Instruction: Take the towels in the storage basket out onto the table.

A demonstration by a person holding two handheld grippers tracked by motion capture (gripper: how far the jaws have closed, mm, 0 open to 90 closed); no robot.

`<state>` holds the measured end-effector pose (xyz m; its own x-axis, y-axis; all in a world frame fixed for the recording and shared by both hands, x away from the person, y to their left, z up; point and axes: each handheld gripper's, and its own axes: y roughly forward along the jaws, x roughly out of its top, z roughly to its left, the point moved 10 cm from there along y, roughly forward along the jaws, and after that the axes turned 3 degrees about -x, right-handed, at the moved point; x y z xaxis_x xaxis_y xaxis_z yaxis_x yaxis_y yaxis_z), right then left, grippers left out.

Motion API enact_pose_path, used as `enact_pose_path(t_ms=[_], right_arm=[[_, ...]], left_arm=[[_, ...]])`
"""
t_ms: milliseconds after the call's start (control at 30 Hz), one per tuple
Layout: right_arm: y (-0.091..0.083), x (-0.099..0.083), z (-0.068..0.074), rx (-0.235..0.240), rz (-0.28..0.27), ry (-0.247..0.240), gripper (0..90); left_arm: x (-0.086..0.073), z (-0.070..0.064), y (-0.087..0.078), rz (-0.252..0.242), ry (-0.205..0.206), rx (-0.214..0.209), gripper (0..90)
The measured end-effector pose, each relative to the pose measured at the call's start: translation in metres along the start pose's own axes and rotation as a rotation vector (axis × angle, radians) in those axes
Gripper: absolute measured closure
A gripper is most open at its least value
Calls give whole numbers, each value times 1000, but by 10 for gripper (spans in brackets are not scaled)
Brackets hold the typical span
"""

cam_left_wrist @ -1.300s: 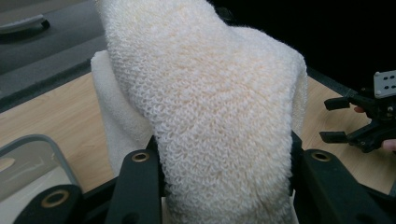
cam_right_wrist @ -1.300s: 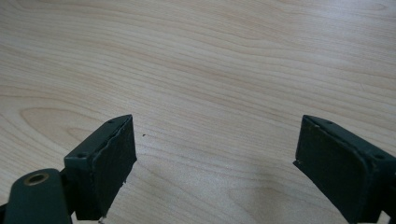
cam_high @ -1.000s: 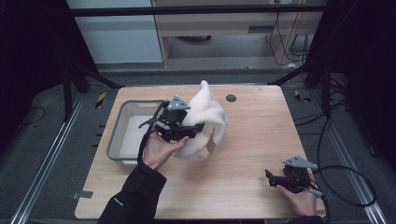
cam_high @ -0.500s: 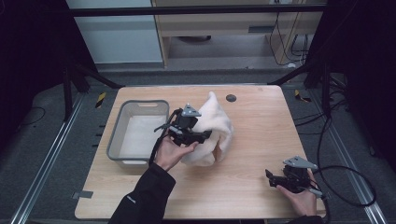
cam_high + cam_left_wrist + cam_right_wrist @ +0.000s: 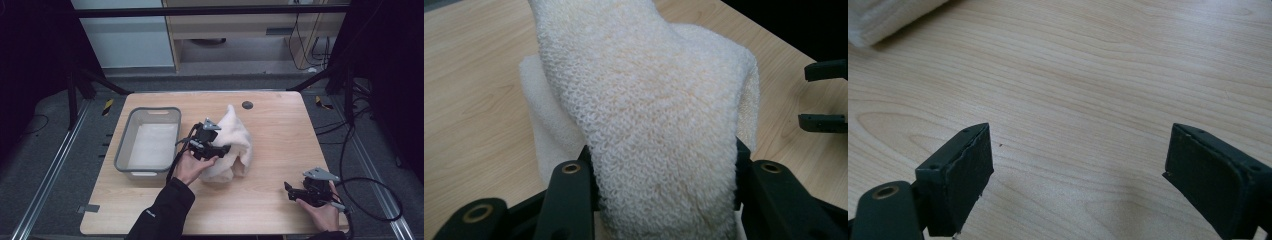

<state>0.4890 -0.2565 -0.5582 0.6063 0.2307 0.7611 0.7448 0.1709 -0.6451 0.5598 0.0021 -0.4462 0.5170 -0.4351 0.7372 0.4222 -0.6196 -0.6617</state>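
Left gripper (image 5: 223,148): jaws clamped on the towel (image 5: 235,145), bunched up mid-worktop.
Right gripper (image 5: 290,189): jaws spread, empty, near right.
Bin (image 5: 148,142): just left of towel.

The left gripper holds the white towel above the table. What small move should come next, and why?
Probably carry the towel a little further toward the right gripper, then lower it. The left gripper is shut on a thick fold, part of the towel hangs to the wooden table, and the right gripper waits open and empty at the table's near right.
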Motion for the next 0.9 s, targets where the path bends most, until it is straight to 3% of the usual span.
enact_pose_path(t_ms=[367, 900], right_arm=[[0, 0, 0, -1, 3, -6, 116], [0, -1, 0, 2, 6, -7, 113]], left_arm=[[-12, 0, 20, 14, -10, 1, 510], [-32, 2, 48, 77, -12, 23, 419]])
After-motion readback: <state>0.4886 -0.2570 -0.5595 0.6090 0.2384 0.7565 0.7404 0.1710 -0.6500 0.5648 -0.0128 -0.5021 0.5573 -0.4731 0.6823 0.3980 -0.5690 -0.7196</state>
